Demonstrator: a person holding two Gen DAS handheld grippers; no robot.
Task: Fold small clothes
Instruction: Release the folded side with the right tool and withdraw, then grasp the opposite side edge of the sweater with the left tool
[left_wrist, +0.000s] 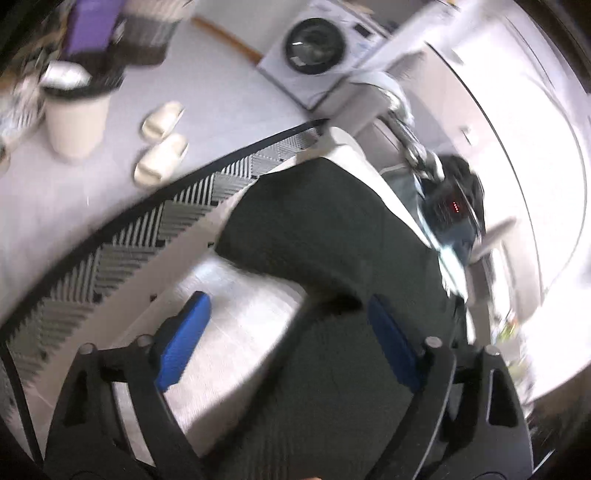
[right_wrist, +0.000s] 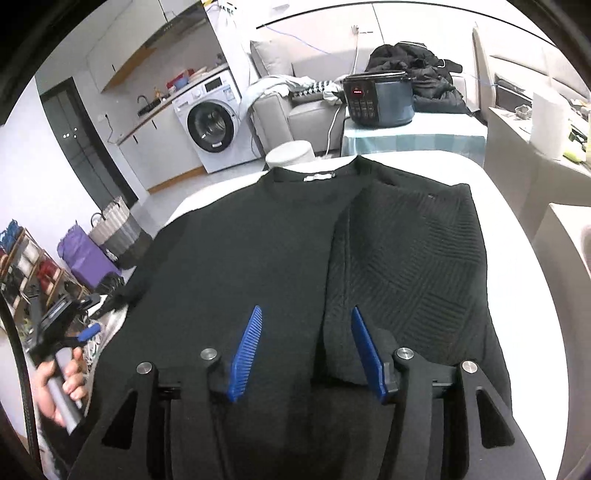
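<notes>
A black knit sweater (right_wrist: 240, 258) lies flat on the white table (right_wrist: 524, 266), collar at the far end. Its right side is folded over the body and shows a ribbed pattern (right_wrist: 413, 266). My right gripper (right_wrist: 306, 350) hovers over the near hem, open, with the fold's edge below the gap and nothing pinched. The left gripper (right_wrist: 86, 334), held in a hand (right_wrist: 62, 384), is at the table's left edge beside the sleeve. In the blurred left wrist view the left gripper (left_wrist: 291, 339) stands open over the sweater (left_wrist: 325, 229) and bare table (left_wrist: 240, 317); its blue pads (left_wrist: 184, 339) press on nothing.
Beyond the table stand a washing machine (right_wrist: 212, 125), a sofa with clothes, and a rice cooker (right_wrist: 376, 99) on a side table. On the floor to the left are a purple bag (right_wrist: 83, 254), a basket, a striped rug (left_wrist: 122, 243), slippers (left_wrist: 162, 144) and a white bin (left_wrist: 74, 125).
</notes>
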